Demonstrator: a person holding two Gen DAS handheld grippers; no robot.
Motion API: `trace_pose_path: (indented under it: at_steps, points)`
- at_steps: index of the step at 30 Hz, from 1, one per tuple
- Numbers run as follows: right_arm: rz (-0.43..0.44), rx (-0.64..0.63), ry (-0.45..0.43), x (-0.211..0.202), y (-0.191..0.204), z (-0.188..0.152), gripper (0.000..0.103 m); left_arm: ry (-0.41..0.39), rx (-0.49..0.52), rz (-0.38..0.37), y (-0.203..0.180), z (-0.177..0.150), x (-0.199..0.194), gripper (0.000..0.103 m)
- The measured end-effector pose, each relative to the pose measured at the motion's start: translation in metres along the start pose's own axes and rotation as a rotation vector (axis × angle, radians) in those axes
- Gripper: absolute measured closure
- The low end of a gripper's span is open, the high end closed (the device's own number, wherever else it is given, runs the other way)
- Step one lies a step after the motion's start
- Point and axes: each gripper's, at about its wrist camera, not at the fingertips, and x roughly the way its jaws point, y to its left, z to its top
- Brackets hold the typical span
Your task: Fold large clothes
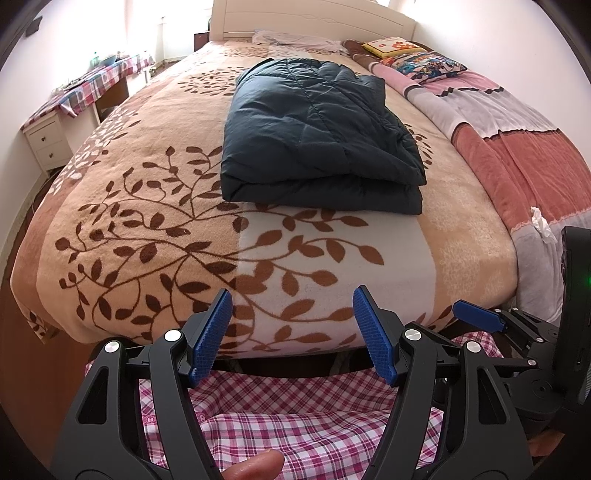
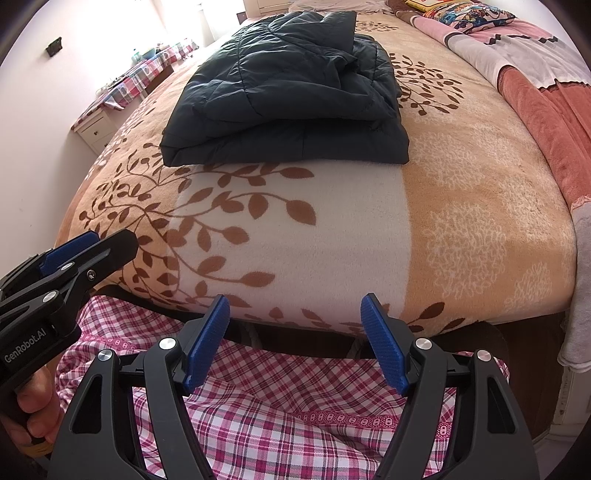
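home bedroom, large bed [image 1: 110, 229], headboard [image 1: 310, 18], pillows [image 1: 424, 62], nightstand [image 1: 46, 138]

Black left gripper [image 1: 291, 336], black right gripper [image 2: 295, 339], blue ribbed fingers [image 2: 384, 341], silver screws, pink plaid garment [image 2: 280, 413]

Beyond the gripper: bed with tan leaf-print blanket [image 1: 147, 221], pink patchwork quilt [image 1: 517, 147] off to its right, cartoon pillows [image 1: 421, 61] far right near white headboard [image 1: 314, 18], checkered-cloth bench [image 1: 92, 85] far left, white drawers [image 1: 46, 142] beneath
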Motion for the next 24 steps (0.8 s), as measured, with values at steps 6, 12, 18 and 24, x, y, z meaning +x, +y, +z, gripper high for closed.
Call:
trace_pose_path:
  at_steps: [6, 12, 18, 24]
  points:
    - [0.000, -0.001, 0.000, 0.0000, -0.0001, 0.0004, 0.031, 0.000, 0.001, 0.000, -0.0005, 0.0006, 0.0002, 0.035]
    - [0.000, -0.002, 0.001, -0.0001, 0.0002, -0.0008, 0.031, -0.001, 0.001, 0.000, -0.0005, 0.0011, 0.0005, 0.035]
    - [0.000, -0.002, 0.001, -0.0003, -0.0001, 0.0007, 0.031, 0.000, 0.001, 0.000, -0.0004, 0.0009, -0.0001, 0.035]
    - [0.000, -0.002, 0.002, -0.0001, -0.0005, 0.0012, 0.031, 0.000, 0.002, 0.000, -0.0004, 0.0008, -0.0005, 0.035]
